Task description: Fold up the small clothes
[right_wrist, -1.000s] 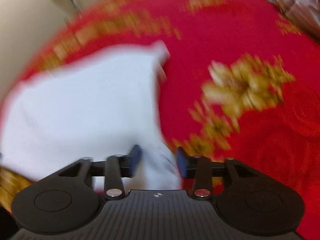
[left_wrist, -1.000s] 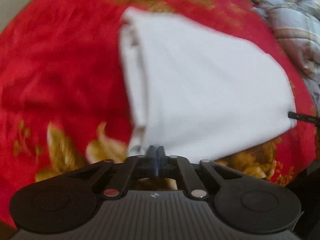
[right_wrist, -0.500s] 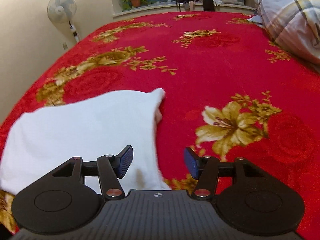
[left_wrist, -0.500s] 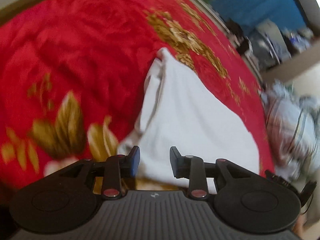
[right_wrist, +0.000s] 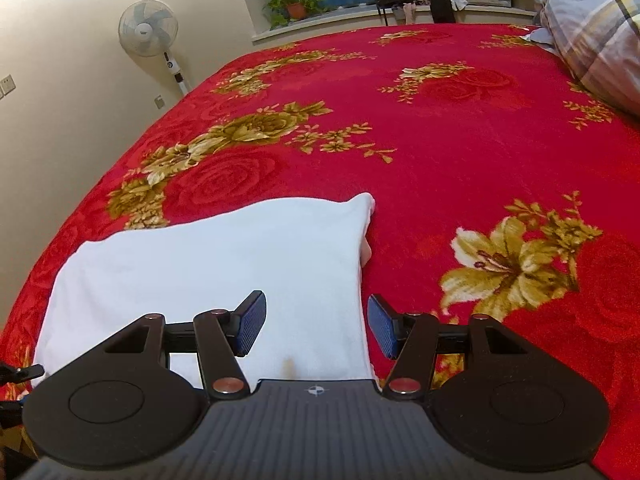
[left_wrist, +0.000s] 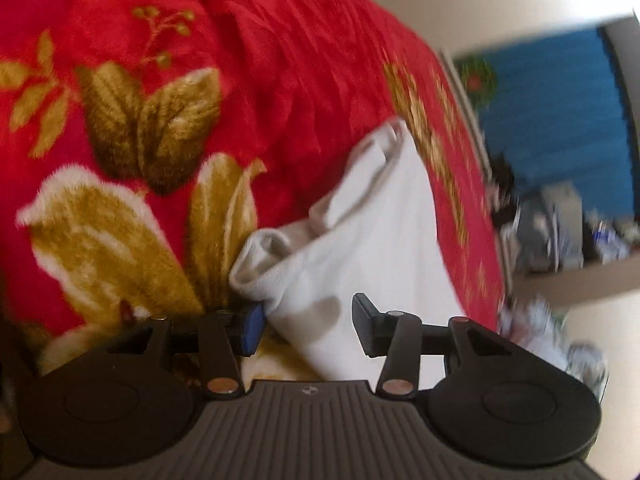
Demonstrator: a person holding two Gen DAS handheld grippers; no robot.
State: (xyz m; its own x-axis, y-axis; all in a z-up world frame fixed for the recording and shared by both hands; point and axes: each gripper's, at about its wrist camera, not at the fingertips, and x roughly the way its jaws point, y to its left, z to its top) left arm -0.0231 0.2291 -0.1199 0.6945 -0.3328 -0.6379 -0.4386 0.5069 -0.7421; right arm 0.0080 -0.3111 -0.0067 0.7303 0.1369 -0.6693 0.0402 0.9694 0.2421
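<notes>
A folded white garment (right_wrist: 224,264) lies flat on the red flowered blanket (right_wrist: 460,144) near its front left edge. My right gripper (right_wrist: 316,328) is open and empty, its jaws above the garment's near right corner. In the left wrist view the same garment (left_wrist: 372,240) shows a bunched, rolled edge at its left side. My left gripper (left_wrist: 306,330) is open, jaws over the garment's near end, with the left pad (left_wrist: 252,328) close to the rolled edge; whether it touches is unclear.
A plaid quilt (right_wrist: 592,28) is piled at the blanket's far right. A standing fan (right_wrist: 150,36) and a potted plant (right_wrist: 294,4) stand by the blue curtain beyond the bed. The bed's left edge runs close to the garment.
My left gripper was shut on the garment a second ago and has opened and swung left. My right gripper has opened wider and pulled back. The garment has settled flat.
</notes>
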